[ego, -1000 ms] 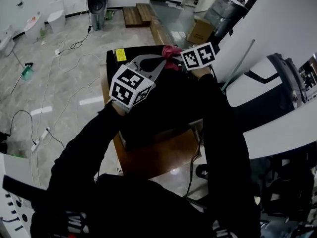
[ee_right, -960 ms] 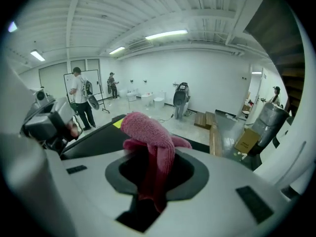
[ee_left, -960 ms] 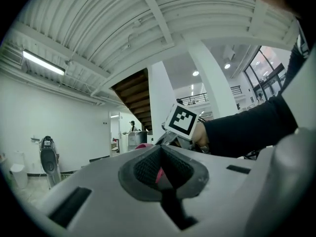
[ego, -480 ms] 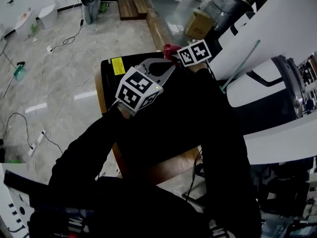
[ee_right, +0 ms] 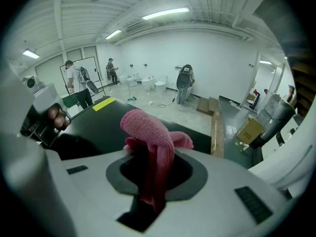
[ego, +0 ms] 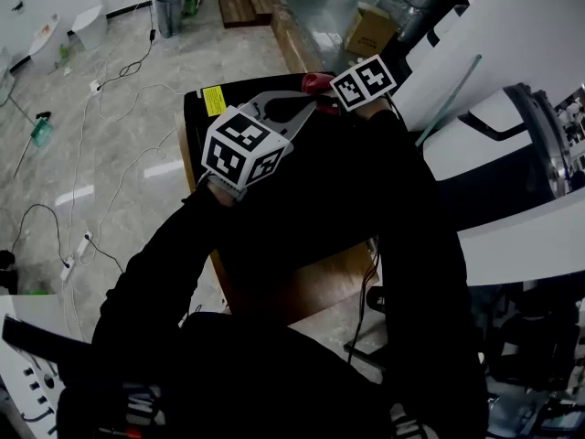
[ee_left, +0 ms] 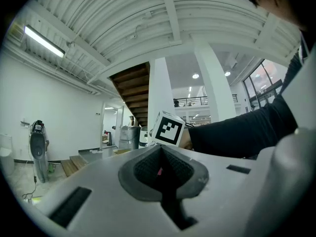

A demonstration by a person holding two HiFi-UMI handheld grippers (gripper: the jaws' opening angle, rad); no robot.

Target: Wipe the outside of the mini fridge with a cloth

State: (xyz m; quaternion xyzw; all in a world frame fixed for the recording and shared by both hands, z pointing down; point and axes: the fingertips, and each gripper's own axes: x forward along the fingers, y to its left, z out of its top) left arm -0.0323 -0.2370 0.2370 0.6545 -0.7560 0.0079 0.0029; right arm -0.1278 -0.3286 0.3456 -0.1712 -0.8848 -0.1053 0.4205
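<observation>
Counts, located from the mini fridge [ego: 195,117]: one fridge, bearing one yellow label [ego: 214,100] at its top corner; one pink cloth [ego: 315,82] over its top; two grippers above it, left gripper [ego: 291,108] and right gripper [ego: 324,94], each carrying one marker cube; one cardboard box [ego: 370,30] beyond it; one wooden stand [ego: 302,282] beneath it

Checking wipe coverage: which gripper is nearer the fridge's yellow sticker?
Left. The left gripper is just right of the yellow sticker; the right gripper, gripping the pink cloth, sits farther right.
</observation>
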